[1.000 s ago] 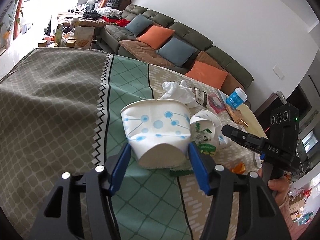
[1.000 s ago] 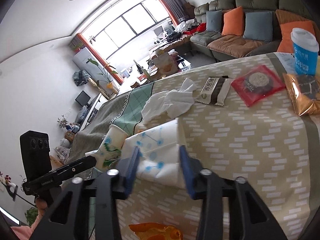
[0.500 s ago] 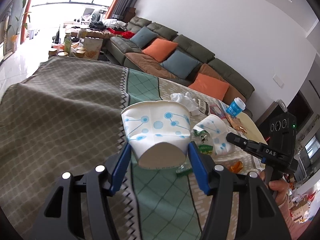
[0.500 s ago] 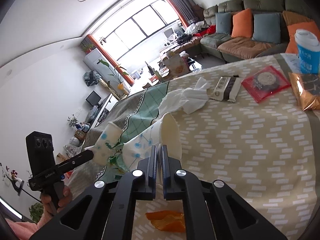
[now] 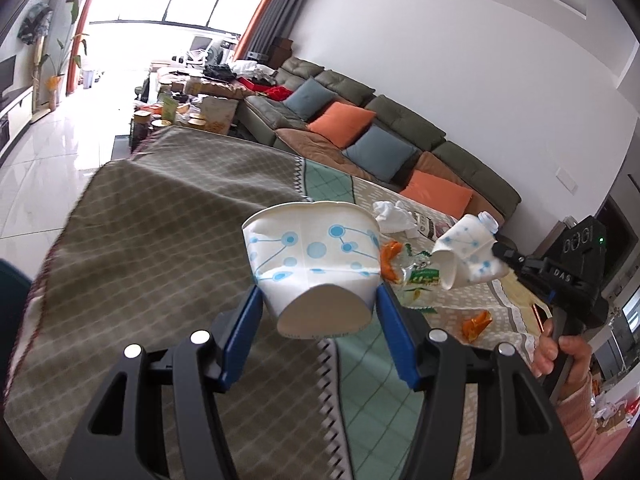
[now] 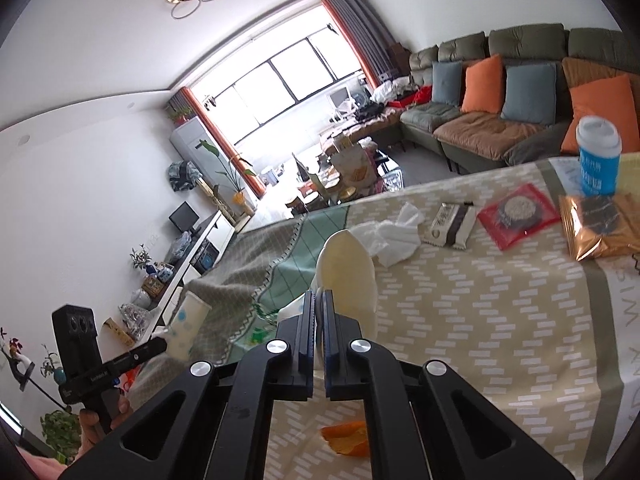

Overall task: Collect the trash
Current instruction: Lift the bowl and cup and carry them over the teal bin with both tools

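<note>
My left gripper is shut on a crumpled white paper cup with blue dots, its blue pads pressing both sides near the base, above the patterned tablecloth. My right gripper is shut flat on a second, squashed paper cup, held clear of the cloth. In the left wrist view that second cup hangs from the right gripper on the right. In the right wrist view the left gripper shows at lower left with its cup.
Left on the cloth are a white tissue, a black-and-white snack wrapper, a red packet, a golden bag, a lidded blue cup, an orange wrapper and a green wrapper. A sofa stands behind.
The right gripper closed flat on its paper cup and lifted it off the cloth. The left gripper carried its cup up and back from the trash pile.
</note>
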Available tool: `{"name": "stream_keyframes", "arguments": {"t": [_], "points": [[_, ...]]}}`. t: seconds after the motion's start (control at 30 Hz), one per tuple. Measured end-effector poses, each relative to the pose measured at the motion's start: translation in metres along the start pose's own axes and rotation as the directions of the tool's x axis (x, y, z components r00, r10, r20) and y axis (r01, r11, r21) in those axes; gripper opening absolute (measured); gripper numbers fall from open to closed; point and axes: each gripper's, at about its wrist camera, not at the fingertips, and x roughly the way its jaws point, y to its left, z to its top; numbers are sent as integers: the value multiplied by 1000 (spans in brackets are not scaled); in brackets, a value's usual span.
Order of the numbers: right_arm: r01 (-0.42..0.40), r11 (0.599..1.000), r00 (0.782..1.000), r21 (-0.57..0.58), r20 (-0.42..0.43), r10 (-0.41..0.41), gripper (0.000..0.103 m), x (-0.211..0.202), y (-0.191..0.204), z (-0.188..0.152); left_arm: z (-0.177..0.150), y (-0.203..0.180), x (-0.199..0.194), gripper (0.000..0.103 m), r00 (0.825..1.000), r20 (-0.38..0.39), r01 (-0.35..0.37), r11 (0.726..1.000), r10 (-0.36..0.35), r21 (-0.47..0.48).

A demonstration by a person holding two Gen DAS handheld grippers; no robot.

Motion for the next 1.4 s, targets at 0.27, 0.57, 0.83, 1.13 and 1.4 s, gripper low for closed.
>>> {"name": "stream_keyframes", "arguments": {"t": [0.27,0.57,0.83,1.13,1.4], "points": [[-64,997,997,-53,34,66,4,-10,36,5,-7,23,-36,59,998,44,-47,999,48,-20],[-171,981,985,-92,-24,169,4,19,76,-2,-20,43,-69,59,992,81,-94,994,98,-52],[-272,957,957,-98,-129,259,4,66,110,-20,-29,61,-97,59,982,102,-152,984,161,-89],[-359,927,917,-112,-230,327,4,108,148,-33,-38,87,-132,59,962,135,-217,966,236,-141],[-413,900,888,-142,-283,363,4,124,181,-43,-42,106,-155,59,943,152,-268,945,297,-187]]}}
